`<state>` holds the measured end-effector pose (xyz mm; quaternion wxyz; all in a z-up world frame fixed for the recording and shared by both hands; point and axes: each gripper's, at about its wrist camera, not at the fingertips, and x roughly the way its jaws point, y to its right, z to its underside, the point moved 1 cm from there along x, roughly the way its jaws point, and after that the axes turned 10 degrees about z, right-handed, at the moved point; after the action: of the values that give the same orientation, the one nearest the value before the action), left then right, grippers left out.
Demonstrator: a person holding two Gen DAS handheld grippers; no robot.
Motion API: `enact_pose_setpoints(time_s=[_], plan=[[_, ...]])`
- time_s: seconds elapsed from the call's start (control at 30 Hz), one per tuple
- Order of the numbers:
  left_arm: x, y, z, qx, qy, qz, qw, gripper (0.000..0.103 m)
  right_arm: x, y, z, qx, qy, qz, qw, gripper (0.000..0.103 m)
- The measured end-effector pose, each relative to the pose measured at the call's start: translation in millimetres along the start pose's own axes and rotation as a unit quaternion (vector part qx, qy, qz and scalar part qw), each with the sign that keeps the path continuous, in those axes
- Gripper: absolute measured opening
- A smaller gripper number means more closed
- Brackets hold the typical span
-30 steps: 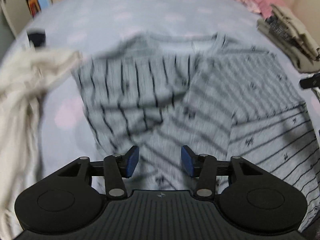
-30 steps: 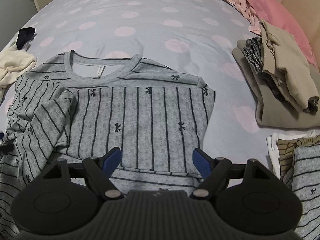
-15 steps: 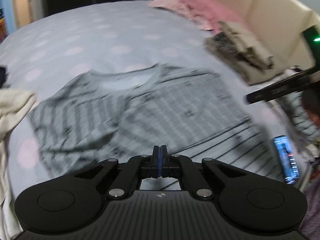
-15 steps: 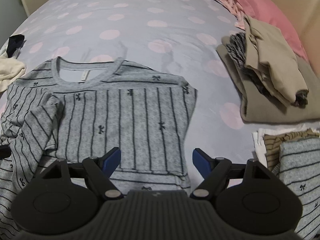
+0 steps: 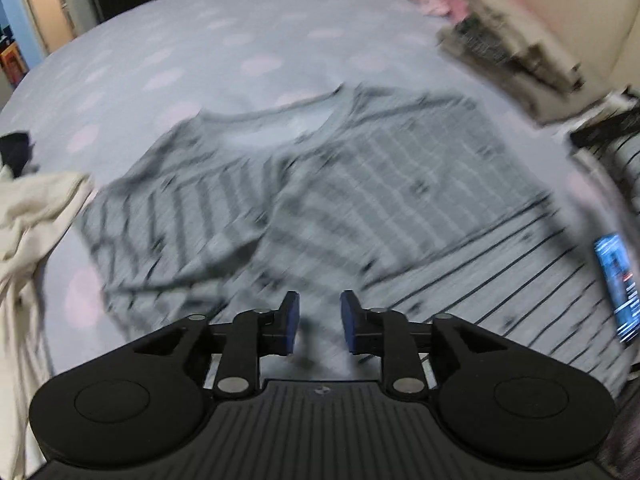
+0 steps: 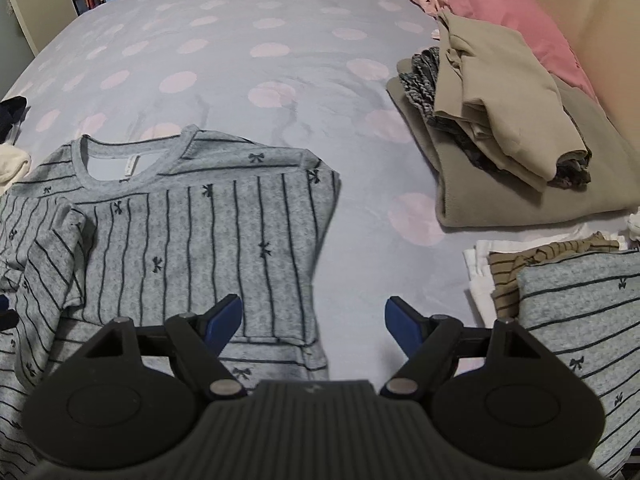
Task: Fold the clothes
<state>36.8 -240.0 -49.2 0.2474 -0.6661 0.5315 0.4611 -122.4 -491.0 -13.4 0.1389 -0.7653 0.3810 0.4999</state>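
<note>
A grey striped top with small black bows [image 6: 200, 232] lies flat on the dotted bedspread [image 6: 240, 60], neckline away from me and both sleeves folded in over the body. The left wrist view shows the same top [image 5: 360, 192], blurred by motion. My left gripper [image 5: 319, 322] hovers over the near hem, open a little, with nothing between its blue pads. My right gripper [image 6: 313, 322] hangs wide open above the top's lower right edge and the bare bedspread, holding nothing.
A folded stack of olive and beige clothes [image 6: 500, 128] lies to the right, with pink fabric [image 6: 500, 4] behind it. A folded grey striped garment on a small pile [image 6: 580, 304] sits near right. Cream cloth [image 5: 28, 220] lies left. A lit phone screen [image 5: 616, 284] shows at right.
My left gripper shut half a second ago and has now opened a little, while swinging over the top's hem. My right gripper stayed open and drifted to the right.
</note>
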Motion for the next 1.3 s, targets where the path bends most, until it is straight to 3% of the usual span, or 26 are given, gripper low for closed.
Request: enact_pose_setpoints(time_s=[0.17,0.23,0.3,0.33,0.63,0.77,0.83,0.97,1.3], plan=[[21.4,-24.4,23.2,-0.025,-0.043,-0.044,0.9978,0.032,2.3,6.3,2.0,0.001,-0.004,0.004,1.0,0.081],[23.4,-25.6,26.5,-0.033,-0.04,-0.038,0.9979,0.021,0.1,4.5,2.1,-0.002,0.0,0.003,1.0,0.081],[20.9,-21.9,24.9,-0.033,-0.031,-0.033,0.9984,0.002,-3.2,0.8,2.1,-0.007,0.004,0.0,1.0,0.081],[18.5,-19.8,23.3,-0.032,-0.025,-0.031,0.9987,0.0,-4.9,-1.6,1.9,-0.009,0.006,-0.001,1.0,0.081],[-19.7,19.8,-1.5,0.013,0.046,0.046,0.9978,0.0,-7.3,-22.9,7.0,-0.032,0.004,-0.007,0.999,0.081],[-22.0,33.7,-12.6,0.033,0.045,0.048,0.9973,0.0,-3.7,-30.6,10.5,-0.045,-0.003,-0.007,0.999,0.081],[-20.9,29.2,-13.9,0.028,0.037,0.044,0.998,0.0,-2.0,-34.4,12.3,-0.051,-0.006,-0.007,0.999,0.081],[-18.2,7.6,-10.5,0.002,0.025,0.019,0.9995,0.016,0.6,-40.2,16.2,-0.063,-0.012,-0.008,0.998,0.081],[7.1,-63.7,11.1,-0.095,-0.005,-0.045,0.9944,0.027,2.3,-47.1,16.3,-0.076,-0.014,-0.012,0.997,0.081]])
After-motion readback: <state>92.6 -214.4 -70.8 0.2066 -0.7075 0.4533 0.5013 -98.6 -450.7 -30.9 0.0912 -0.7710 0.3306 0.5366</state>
